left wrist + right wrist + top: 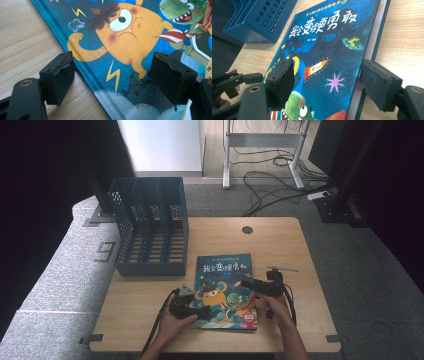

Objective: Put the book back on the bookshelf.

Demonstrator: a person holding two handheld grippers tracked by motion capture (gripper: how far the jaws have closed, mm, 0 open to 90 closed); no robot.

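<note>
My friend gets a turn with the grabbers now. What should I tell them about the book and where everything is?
Left gripper: open, low at the book's near left edge, one jaw over the table, one over the cover.
Right gripper: open, over the book's right side, jaws apart above the cover.
Book: lying flat and shut on the table, cover up, in front of the person. Neither gripper has hold of it.
Blue file rack: standing at the table's far left corner, slots look empty.
Done: both grippers brought to the book.
Left: probably grip the book, lift it and stand it in a rack slot.
</note>
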